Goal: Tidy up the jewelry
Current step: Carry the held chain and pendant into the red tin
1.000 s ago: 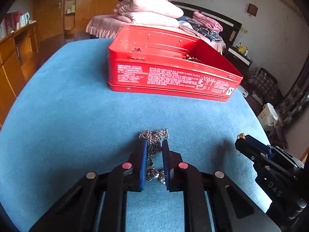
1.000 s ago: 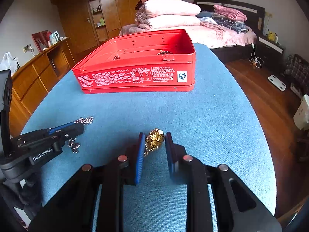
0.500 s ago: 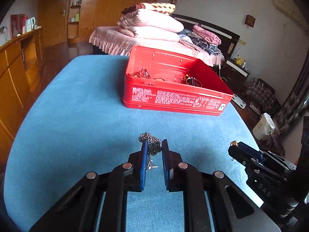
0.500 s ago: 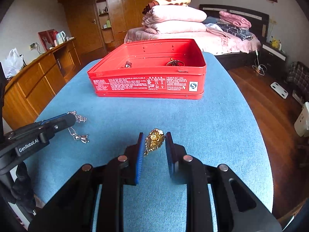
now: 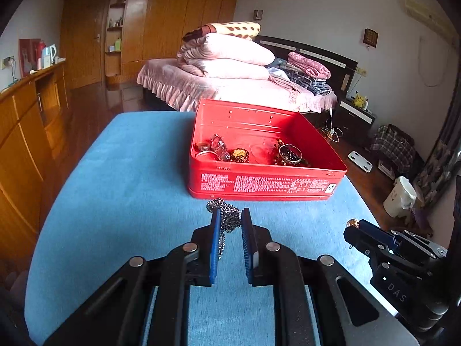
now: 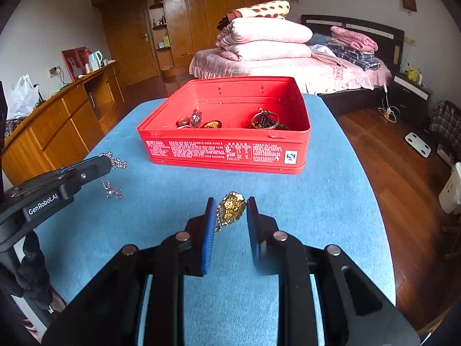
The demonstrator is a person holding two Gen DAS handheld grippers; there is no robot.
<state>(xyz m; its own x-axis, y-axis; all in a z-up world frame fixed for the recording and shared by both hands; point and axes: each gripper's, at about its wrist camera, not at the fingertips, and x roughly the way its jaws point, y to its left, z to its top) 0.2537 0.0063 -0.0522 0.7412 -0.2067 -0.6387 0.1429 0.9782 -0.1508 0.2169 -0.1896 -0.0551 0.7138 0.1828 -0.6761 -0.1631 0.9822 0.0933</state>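
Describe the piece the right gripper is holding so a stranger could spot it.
Start at the red tin on the blue tabletop. In front of it, the right gripper pinches a gold ornament, glittery and lumpy, unlike the silver chain dangling from the left gripper.

"GenRobot.AI" on left gripper (image 6: 108, 161); "DAS" on right gripper (image 5: 353, 224).

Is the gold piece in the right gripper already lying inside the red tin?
No, the gold piece sits between the fingers of the right gripper, above the blue table and short of the red tin.
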